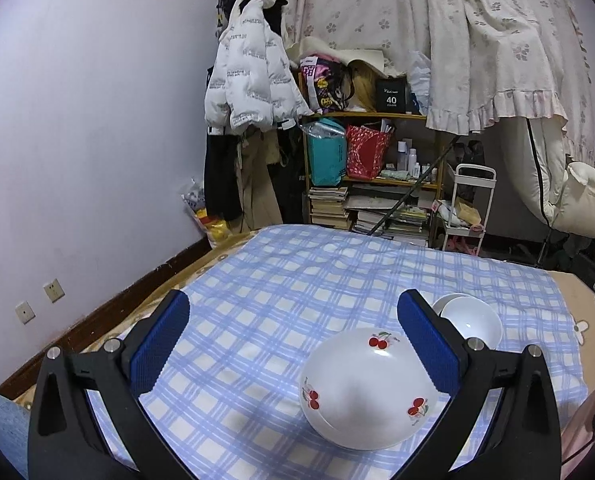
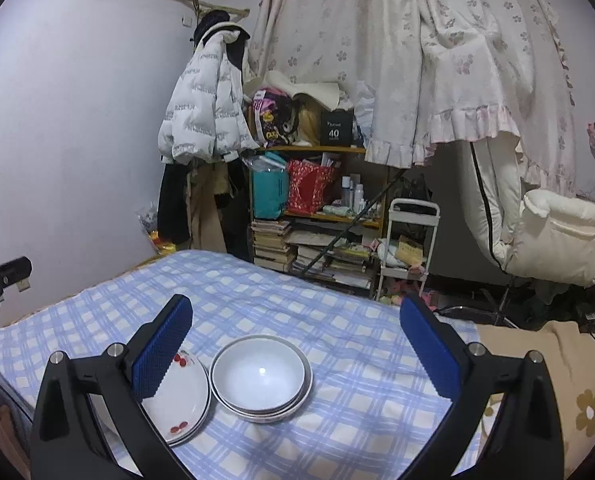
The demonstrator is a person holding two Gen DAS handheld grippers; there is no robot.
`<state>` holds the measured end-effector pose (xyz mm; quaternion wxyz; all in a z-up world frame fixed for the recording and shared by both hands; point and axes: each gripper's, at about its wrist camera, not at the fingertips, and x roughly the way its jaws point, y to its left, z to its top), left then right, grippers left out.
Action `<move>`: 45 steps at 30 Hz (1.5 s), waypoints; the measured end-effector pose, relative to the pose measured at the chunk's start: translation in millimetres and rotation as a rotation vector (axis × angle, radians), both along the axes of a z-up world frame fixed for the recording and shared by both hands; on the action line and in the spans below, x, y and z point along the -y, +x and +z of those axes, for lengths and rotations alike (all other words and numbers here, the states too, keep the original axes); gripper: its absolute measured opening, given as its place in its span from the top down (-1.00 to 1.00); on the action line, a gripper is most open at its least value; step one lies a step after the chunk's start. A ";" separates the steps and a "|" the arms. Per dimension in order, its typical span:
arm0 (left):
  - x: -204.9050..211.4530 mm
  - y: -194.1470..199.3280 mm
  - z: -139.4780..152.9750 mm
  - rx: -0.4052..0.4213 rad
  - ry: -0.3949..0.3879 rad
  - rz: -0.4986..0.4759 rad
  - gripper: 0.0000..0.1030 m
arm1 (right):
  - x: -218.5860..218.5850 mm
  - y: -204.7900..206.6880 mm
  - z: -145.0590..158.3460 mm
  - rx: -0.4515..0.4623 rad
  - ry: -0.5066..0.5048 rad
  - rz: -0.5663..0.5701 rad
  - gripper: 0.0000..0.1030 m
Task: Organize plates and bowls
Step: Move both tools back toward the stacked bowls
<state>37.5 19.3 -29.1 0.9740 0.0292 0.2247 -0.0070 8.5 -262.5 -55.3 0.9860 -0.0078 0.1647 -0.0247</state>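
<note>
Both grippers, left (image 1: 293, 344) and right (image 2: 297, 346), stand wide with nothing between the pads. On the checked cloth (image 2: 357, 368) cherry plates (image 2: 185, 404) lie stacked, touching a stack of white bowls (image 2: 259, 378). Beyond the cloth stand a cluttered shelf (image 2: 317, 216), a hanging jacket (image 2: 201, 116) and a chair (image 2: 553, 232).

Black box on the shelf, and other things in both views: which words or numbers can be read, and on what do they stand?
"40": on the black box on the shelf top; the small lines above and below it are blurred.
White puffer jacket: rows of print, too small to read.
Cherry plates and white bowls: no text.
</note>
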 end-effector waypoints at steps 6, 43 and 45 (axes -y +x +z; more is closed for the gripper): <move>0.4 2.6 -2.0 -0.030 -0.005 -0.001 -0.98 | 5.3 7.4 -9.6 -0.039 0.022 -0.002 -1.00; 7.5 10.9 -13.6 -0.088 0.028 -0.023 -0.98 | 11.4 10.1 -17.8 -0.072 0.047 0.006 -1.00; 13.1 18.9 -11.5 -0.112 0.022 -0.047 -0.98 | 11.7 13.9 -20.7 -0.099 0.053 -0.001 -1.00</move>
